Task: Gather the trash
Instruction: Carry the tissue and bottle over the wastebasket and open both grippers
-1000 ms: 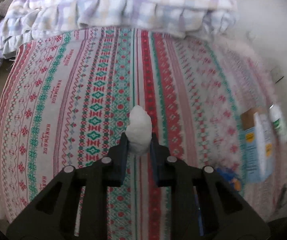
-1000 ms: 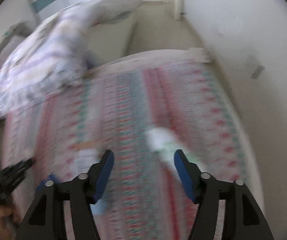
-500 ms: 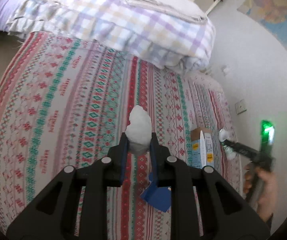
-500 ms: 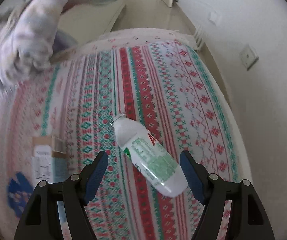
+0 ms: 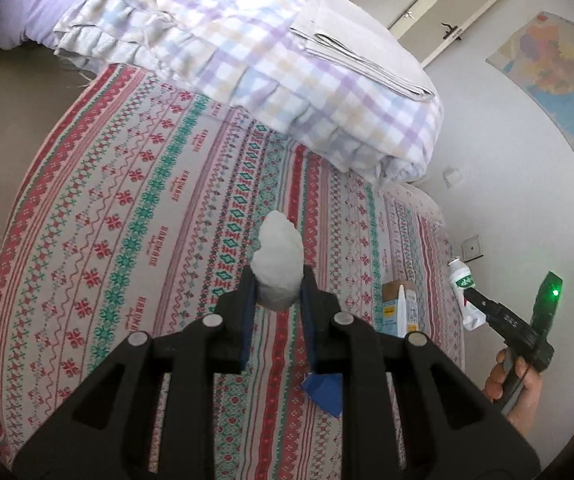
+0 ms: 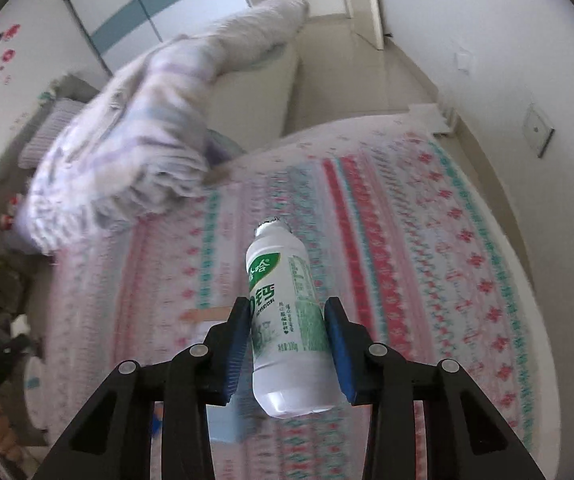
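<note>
My left gripper (image 5: 277,280) is shut on a crumpled white paper wad (image 5: 278,264) and holds it above the patterned bed cover (image 5: 135,240). My right gripper (image 6: 287,312) is shut on a white plastic bottle with a green label (image 6: 285,320), lifted off the cover (image 6: 427,240). In the left wrist view the right gripper (image 5: 472,294) shows at the right edge with the bottle (image 5: 463,284) in it. A small open carton (image 5: 399,306) and a blue scrap (image 5: 325,392) lie on the cover.
A folded checked quilt (image 5: 247,56) is piled at the far end of the bed, also in the right wrist view (image 6: 139,152). A white wall (image 5: 507,160) with a socket runs along the bed's right side. The bed's left edge drops to the floor (image 5: 3,120).
My right gripper has closed on the bottle and lifted it off the cover. My left gripper keeps the paper wad and has risen and tilted back.
</note>
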